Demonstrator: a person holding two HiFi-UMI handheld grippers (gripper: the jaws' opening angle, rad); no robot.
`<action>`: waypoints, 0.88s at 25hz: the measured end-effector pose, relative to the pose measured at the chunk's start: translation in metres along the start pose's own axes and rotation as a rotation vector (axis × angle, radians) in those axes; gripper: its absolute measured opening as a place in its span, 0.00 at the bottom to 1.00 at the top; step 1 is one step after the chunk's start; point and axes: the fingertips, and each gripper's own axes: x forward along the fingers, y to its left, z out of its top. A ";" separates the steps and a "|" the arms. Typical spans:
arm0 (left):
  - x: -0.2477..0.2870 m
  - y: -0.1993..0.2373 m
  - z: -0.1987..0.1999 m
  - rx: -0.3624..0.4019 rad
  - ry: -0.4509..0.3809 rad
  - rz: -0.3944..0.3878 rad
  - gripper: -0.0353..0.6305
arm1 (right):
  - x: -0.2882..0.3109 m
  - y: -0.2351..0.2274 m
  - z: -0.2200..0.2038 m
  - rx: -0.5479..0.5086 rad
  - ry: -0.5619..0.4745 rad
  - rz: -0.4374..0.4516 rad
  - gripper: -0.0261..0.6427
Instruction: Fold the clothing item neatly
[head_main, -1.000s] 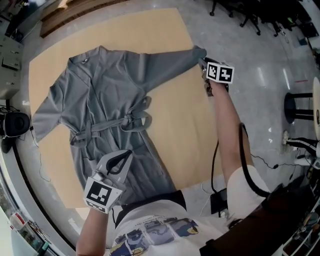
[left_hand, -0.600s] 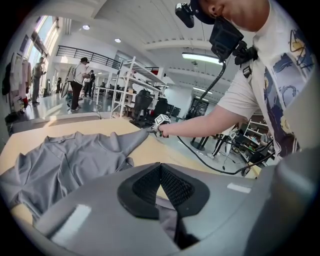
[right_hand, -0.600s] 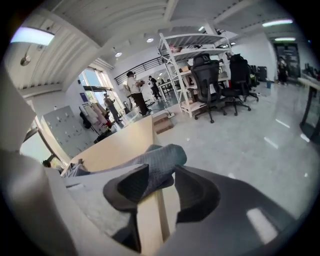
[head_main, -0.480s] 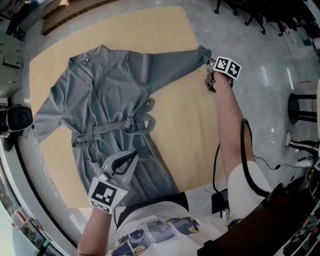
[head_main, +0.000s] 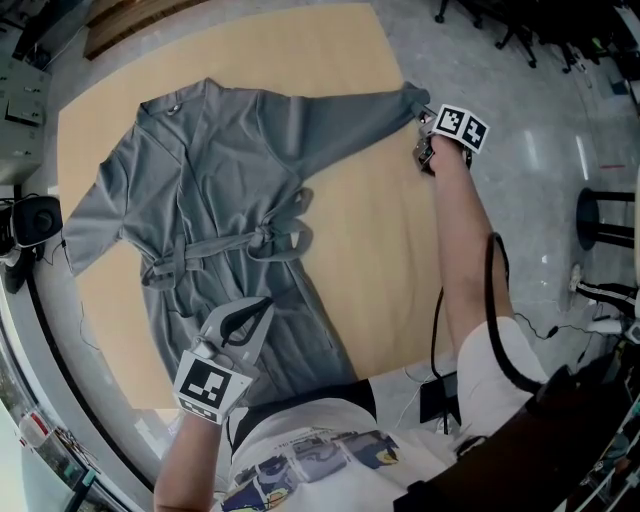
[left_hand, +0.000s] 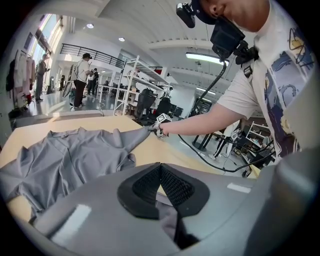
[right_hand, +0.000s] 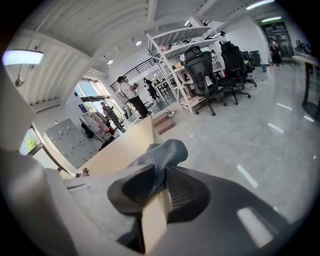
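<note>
Right gripper (right_hand: 159, 176) has just been closing and now stands narrow, its pads pinching the sleeve cuff (right_hand: 167, 150) between them at the table's far right edge. That sleeve runs long and straight from the cuff back toward the shoulder of the grey robe (head_main: 215, 170), which lies spread face-up on the wooden table (head_main: 350, 60), belt tied at the waist and collar away from the person. Folding the sleeve in would, I judge, mean carrying the cuff along that axis toward the chest, and this hand alone is near it. Left gripper (head_main: 250, 315), jaws together, sits over the lower hem, well apart. Office chairs stand on the floor beyond.
</note>
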 end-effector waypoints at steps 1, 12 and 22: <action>0.000 0.000 0.000 -0.001 -0.001 0.000 0.06 | 0.000 0.002 0.000 -0.022 0.001 -0.007 0.14; -0.007 0.003 -0.003 -0.010 -0.020 0.005 0.06 | -0.020 0.016 0.012 -0.126 -0.077 -0.053 0.06; -0.026 0.003 -0.006 -0.010 -0.044 0.009 0.06 | -0.045 0.061 0.018 -0.176 -0.146 -0.032 0.06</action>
